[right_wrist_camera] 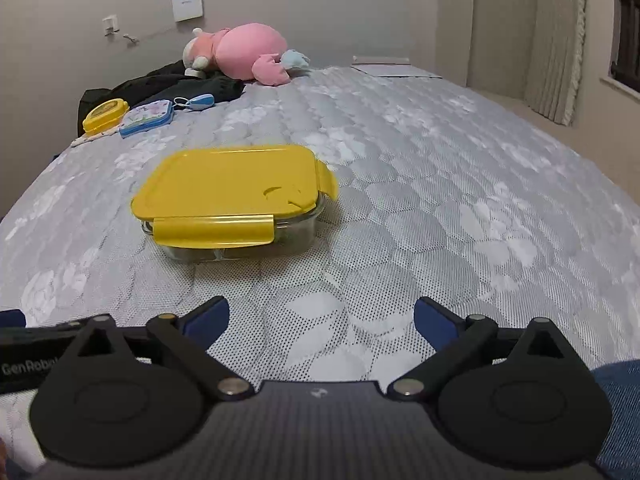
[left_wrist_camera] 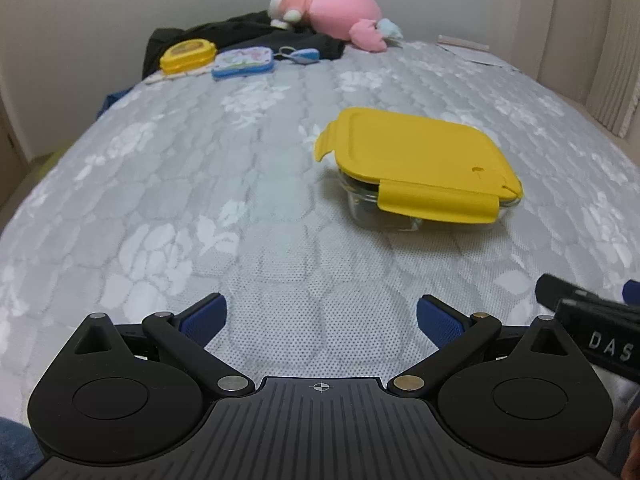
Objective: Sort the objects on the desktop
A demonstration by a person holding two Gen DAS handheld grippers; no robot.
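A glass container with a yellow lid (left_wrist_camera: 420, 156) (right_wrist_camera: 232, 188) rests on the grey patterned mattress (left_wrist_camera: 200, 200) (right_wrist_camera: 440, 200); its lid flaps stick out unclipped. My left gripper (left_wrist_camera: 320, 316) is open and empty, low over the mattress, with the container ahead to its right. My right gripper (right_wrist_camera: 320, 316) is open and empty too, with the container ahead to its left. Far back lie a small yellow box (left_wrist_camera: 187, 54) (right_wrist_camera: 105, 113), a blue-edged flowered case (left_wrist_camera: 243, 61) (right_wrist_camera: 146, 119) and a small blue keyring item (left_wrist_camera: 303, 55) (right_wrist_camera: 199, 101).
A pink plush toy (left_wrist_camera: 332, 10) (right_wrist_camera: 240, 52) lies on dark clothing (left_wrist_camera: 240, 36) (right_wrist_camera: 172, 84) at the far end. Papers (left_wrist_camera: 468, 50) (right_wrist_camera: 394, 69) sit at the far right corner. Curtains (right_wrist_camera: 556, 40) hang right. The other gripper's body (left_wrist_camera: 596, 332) (right_wrist_camera: 24, 356) shows at each frame's edge.
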